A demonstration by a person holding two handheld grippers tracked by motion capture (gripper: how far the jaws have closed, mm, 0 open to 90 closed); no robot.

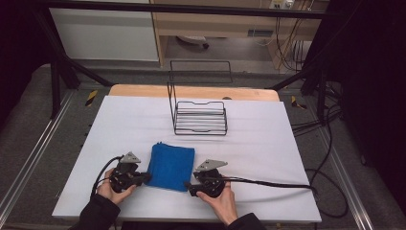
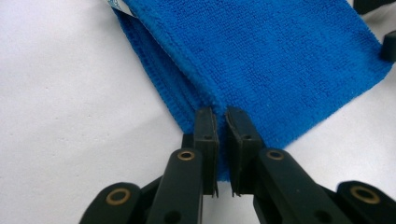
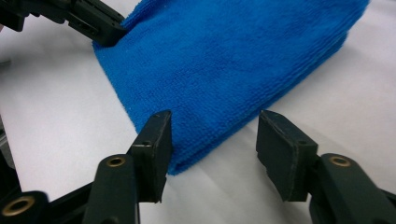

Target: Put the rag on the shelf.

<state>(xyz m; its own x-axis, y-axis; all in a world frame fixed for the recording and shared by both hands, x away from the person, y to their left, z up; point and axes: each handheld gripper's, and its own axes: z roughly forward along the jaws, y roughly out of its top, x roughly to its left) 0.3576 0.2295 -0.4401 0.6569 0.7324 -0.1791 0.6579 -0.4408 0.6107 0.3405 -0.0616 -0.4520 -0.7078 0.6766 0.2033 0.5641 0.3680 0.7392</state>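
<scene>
One folded blue towel (image 1: 170, 166) lies long axis near-to-far.

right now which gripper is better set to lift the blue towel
Left. The left gripper is already shut on a corner of the folded blue towel. The right gripper sits open at the other near corner, gripping nothing yet.

A lab or recording workspace, not a home. A table (image 1: 268, 143) covered in plain white sheeting stands inside a frame of black metal struts (image 1: 57, 67) and aluminium rails (image 1: 28, 163) on a grey carpeted floor (image 1: 28, 110). Bundles of black cables (image 1: 330, 120) trail across the floor at the right, and more hang beneath a wooden bench (image 1: 215, 21) along the back wall. The surroundings are dark.
</scene>
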